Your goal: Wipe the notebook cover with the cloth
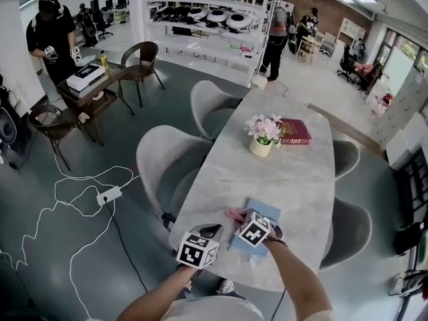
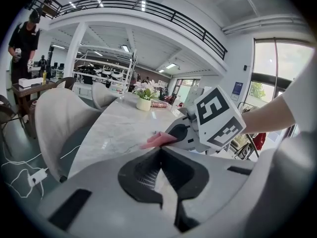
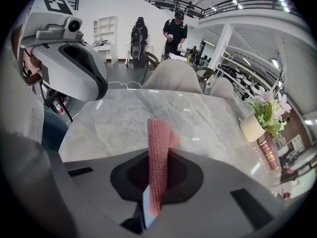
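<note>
A blue notebook (image 1: 269, 210) lies flat at the near end of the marble table (image 1: 294, 172). My right gripper (image 1: 238, 221) hangs over the notebook's left edge, shut on a pink knitted cloth (image 1: 233, 214). In the right gripper view the cloth (image 3: 158, 148) stands up as a folded strip out of the shut jaws (image 3: 158, 157). My left gripper (image 1: 211, 233) sits just left of it at the table's near left edge. Its jaws (image 2: 159, 153) are shut with nothing between them. The left gripper view shows the cloth's tip (image 2: 156, 140) sticking out of the right gripper (image 2: 185, 133).
A white pot of pink flowers (image 1: 263, 136) and a dark red book (image 1: 294, 131) stand at the table's far part. Grey chairs (image 1: 167, 166) line both sides. Cables and a power strip (image 1: 109, 195) lie on the floor at left. People stand in the background.
</note>
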A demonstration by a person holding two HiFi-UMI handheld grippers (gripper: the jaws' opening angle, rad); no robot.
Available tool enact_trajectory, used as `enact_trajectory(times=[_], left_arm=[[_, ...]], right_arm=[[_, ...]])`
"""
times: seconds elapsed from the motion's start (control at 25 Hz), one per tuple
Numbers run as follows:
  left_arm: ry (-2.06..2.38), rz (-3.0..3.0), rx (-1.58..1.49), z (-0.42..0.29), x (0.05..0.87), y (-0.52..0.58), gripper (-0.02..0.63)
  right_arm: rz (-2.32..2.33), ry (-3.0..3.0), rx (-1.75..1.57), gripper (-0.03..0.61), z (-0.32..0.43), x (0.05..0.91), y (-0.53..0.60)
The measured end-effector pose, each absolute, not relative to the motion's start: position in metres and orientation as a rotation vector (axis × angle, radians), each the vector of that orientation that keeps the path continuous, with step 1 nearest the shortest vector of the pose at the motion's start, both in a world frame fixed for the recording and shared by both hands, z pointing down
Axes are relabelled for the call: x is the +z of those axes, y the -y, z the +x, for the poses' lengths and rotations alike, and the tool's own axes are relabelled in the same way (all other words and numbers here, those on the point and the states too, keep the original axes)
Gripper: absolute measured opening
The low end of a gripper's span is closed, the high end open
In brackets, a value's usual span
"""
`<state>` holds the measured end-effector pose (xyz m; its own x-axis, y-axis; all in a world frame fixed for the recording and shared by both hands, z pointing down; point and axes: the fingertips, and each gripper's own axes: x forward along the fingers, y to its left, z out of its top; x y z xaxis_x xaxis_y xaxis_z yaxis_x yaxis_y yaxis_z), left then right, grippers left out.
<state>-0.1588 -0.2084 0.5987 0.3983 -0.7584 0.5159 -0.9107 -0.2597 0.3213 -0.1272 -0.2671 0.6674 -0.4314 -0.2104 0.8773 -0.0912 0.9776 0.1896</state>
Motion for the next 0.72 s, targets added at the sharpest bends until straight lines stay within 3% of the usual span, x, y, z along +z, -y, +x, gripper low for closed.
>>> enact_trajectory(times=[0.72], left_arm=[[1.289,2.168,0.396,-0.164,0.603,0.185,0.008]], right_arm=[[0.235,2.044,-0.072,0.015,-0.126,0.667,0.207]])
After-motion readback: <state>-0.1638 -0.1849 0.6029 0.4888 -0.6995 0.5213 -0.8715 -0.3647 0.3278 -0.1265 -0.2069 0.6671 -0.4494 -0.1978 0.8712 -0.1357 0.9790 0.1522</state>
